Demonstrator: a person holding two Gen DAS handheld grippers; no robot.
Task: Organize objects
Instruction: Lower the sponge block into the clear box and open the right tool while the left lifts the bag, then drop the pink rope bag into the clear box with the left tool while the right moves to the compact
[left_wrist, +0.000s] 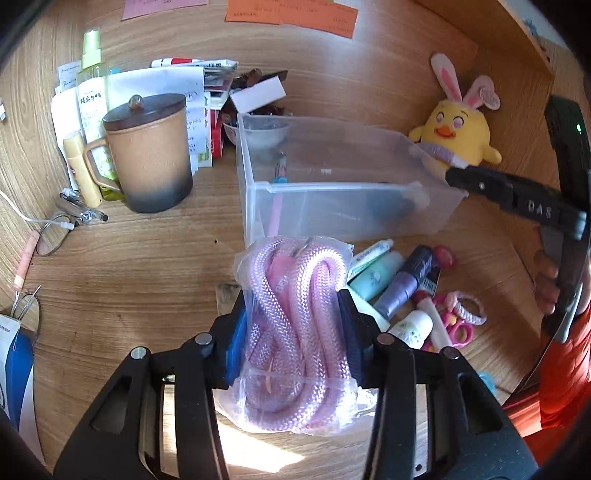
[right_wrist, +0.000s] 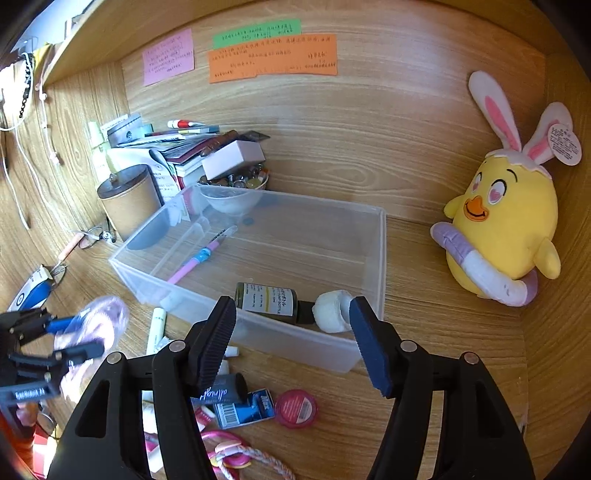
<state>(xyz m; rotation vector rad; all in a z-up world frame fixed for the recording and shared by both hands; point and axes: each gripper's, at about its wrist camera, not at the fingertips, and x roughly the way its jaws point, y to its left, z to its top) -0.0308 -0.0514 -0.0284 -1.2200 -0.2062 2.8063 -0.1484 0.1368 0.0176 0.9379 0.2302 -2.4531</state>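
While held: left gripper (left_wrist: 295, 332) pinches bagged rope (left_wrist: 291, 325), bin (left_wrist: 258, 184) at twelve o'clock.
Right gripper (right_wrist: 291, 339): wide open, empty, over bin.
Risk: slick bag may slip, or catch the rim.

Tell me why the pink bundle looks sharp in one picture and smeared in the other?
Left wrist view: the bagged pink rope sits close and sharp between the left gripper fingers, plastic glinting, a sunlit patch below. Right wrist view: the same bundle is blurred at the frame's edge, where the fisheye bends the desk.
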